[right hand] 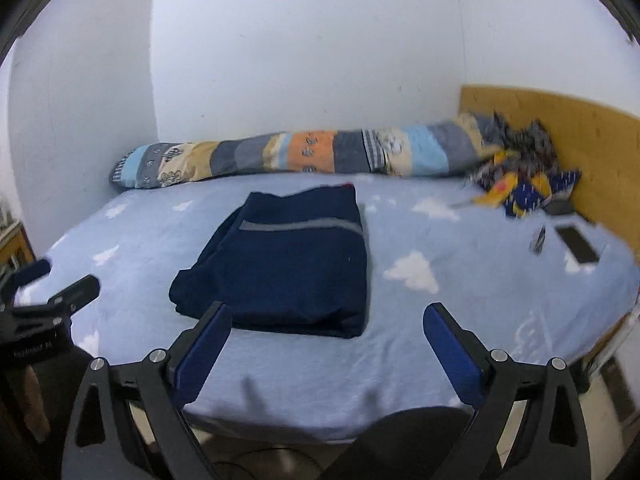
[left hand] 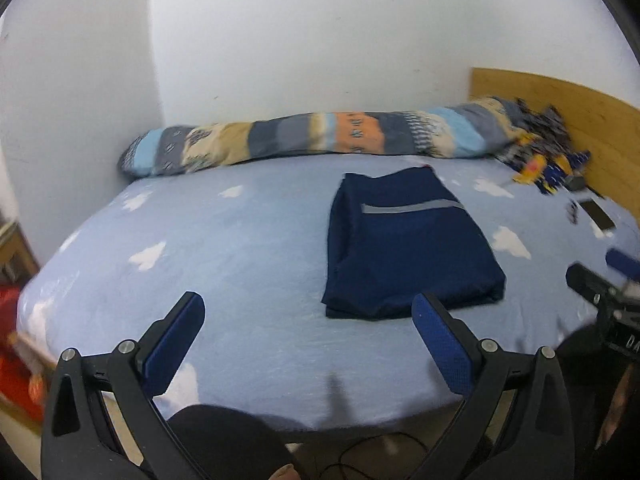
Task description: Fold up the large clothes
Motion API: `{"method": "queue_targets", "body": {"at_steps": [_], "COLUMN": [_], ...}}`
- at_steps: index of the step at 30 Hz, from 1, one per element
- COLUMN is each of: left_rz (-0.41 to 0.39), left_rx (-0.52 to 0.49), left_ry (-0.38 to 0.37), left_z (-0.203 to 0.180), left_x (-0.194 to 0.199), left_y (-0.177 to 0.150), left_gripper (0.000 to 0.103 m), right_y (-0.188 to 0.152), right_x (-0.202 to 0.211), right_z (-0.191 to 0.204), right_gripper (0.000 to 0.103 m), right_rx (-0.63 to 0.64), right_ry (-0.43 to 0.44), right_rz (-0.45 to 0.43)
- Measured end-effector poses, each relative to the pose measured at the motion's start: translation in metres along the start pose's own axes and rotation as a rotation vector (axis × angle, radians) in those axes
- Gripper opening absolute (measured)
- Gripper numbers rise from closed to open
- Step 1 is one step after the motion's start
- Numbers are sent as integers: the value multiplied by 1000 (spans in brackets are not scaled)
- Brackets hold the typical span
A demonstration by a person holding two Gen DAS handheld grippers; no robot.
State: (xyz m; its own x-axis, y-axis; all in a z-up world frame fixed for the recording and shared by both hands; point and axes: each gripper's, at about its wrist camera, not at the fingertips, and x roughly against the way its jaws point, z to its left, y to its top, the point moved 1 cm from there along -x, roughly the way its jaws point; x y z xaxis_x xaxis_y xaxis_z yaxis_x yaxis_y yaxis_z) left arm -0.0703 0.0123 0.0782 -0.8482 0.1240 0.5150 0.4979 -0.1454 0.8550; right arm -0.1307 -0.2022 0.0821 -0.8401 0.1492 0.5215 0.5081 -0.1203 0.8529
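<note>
Beyond both grippers' released, empty fingers (left hand: 176,344) lies the folded navy garment (left hand: 408,248), untouched.

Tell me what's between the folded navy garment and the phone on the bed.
Only bare sheet with white cloud prints lies between the garment and the phone, clearest in the right wrist view.

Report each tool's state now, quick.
Left tool: open, holding nothing.
Right tool: open, holding nothing; the folded navy garment lies free on the bed.
</note>
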Motion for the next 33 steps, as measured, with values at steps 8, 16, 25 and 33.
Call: {"method": "queue_targets", "body": {"at_steps": [8, 16, 25, 33], "left_rz": [172, 263, 321, 319], "left_rx": [-39, -154, -76, -64], "left_ry": [27, -7, -13, -27], "left_z": [-14, -32, -14, -7], "left_x": [-48, -68, -77, -77], "left_y": [-3, -12, -14, -13], "left_gripper": [103, 103, 103, 103], "right_y": [14, 6, 5, 6], "right_x": [-23, -56, -60, -59], "right_z": [13, 4, 7, 5], "right_gripper": [98, 98, 98, 98], "right_rx": [62, -11, 10, 13], "right_ry": [-1, 10, 6, -8], "right_rz": [12, 127, 147, 148]}}
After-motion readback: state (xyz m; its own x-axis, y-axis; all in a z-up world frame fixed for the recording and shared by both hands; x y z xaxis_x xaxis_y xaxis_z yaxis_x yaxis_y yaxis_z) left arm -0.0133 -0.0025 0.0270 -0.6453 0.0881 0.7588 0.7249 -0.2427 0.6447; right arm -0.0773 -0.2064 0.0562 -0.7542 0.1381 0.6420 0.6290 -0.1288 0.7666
